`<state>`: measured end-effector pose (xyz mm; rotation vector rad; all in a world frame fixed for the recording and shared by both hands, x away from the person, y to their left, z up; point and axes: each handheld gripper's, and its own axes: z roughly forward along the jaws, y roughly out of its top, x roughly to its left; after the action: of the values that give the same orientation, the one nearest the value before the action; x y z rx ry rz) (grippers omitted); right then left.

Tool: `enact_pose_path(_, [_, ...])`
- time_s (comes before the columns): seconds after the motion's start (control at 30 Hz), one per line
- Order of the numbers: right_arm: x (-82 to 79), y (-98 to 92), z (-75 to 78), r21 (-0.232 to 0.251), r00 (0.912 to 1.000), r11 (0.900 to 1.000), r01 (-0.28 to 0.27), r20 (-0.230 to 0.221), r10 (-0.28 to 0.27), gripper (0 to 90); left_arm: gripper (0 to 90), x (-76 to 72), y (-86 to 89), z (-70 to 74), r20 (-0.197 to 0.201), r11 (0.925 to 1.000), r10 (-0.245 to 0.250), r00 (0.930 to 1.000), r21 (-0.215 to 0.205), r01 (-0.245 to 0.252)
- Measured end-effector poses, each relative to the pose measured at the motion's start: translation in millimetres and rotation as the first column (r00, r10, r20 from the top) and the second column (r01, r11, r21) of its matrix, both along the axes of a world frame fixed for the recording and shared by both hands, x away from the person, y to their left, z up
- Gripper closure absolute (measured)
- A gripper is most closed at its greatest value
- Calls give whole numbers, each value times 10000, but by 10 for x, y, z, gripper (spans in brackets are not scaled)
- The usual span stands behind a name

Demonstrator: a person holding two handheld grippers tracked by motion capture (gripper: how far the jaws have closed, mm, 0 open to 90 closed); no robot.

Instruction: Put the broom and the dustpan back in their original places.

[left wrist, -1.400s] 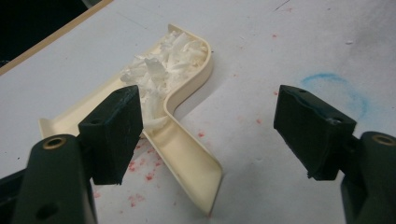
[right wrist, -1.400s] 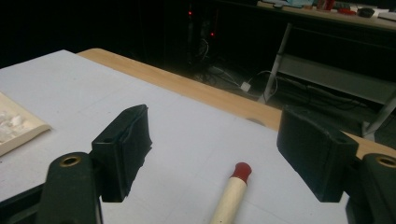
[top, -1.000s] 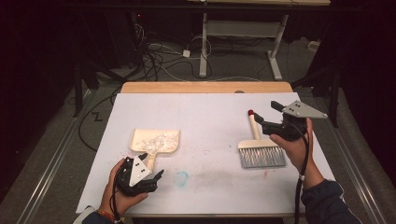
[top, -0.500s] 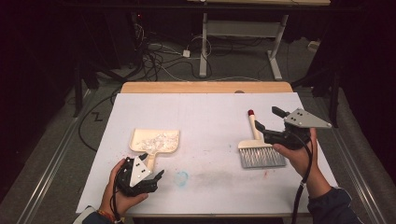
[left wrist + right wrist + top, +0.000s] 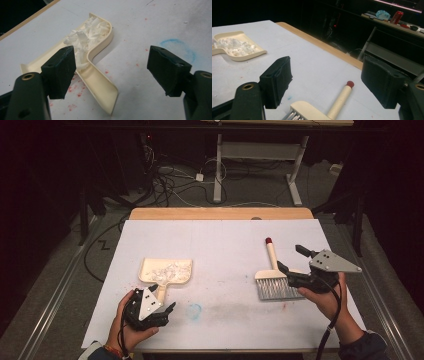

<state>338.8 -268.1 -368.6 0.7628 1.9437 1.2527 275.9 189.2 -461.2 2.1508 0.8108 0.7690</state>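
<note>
White table sheet [image 5: 220, 245] bears a blue chalk ring [image 5: 194, 309], red specks and a grey smudge. Left gripper [image 5: 159, 312], jaws apart, near the cream dustpan [image 5: 166, 271] handle; pan holds white shavings [image 5: 85, 37]. Right gripper [image 5: 292, 262], jaws apart, just right of the hand brush [image 5: 273, 279], near right.

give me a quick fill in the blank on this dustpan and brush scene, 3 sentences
1. The cream dustpan holds a heap of ____ shreds.
2. The brush lies flat on the table, and the tip of its handle is coloured ____.
3. The left gripper and the right gripper both have their jaws ____, holding nothing.

Missing words: white; red; open
</note>
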Motion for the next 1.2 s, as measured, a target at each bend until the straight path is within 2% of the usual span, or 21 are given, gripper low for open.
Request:
enact_pose_path(0.53, [-203,-97,-166,-371,9999,9992,-144,36,146,251,217,8,-7,-4,0,9999,-45,10000,93,45])
enact_pose_path(0.8, [-292,-109,-370,-783,9998,9968,-187,-115,178,249,217,25,-28,-9,-12,9998,-122,9999,143,122])
enact_pose_path(1.07, [-406,-175,-588,-1070,9999,9942,-95,24,98,242,217,59,-28,-12,-42,9998,-202,9998,75,202])
enact_pose_path(1.2, [-447,-259,-724,-649,9992,9979,4,-404,-31,239,204,66,-26,-9,-17,9997,-231,9997,71,231])
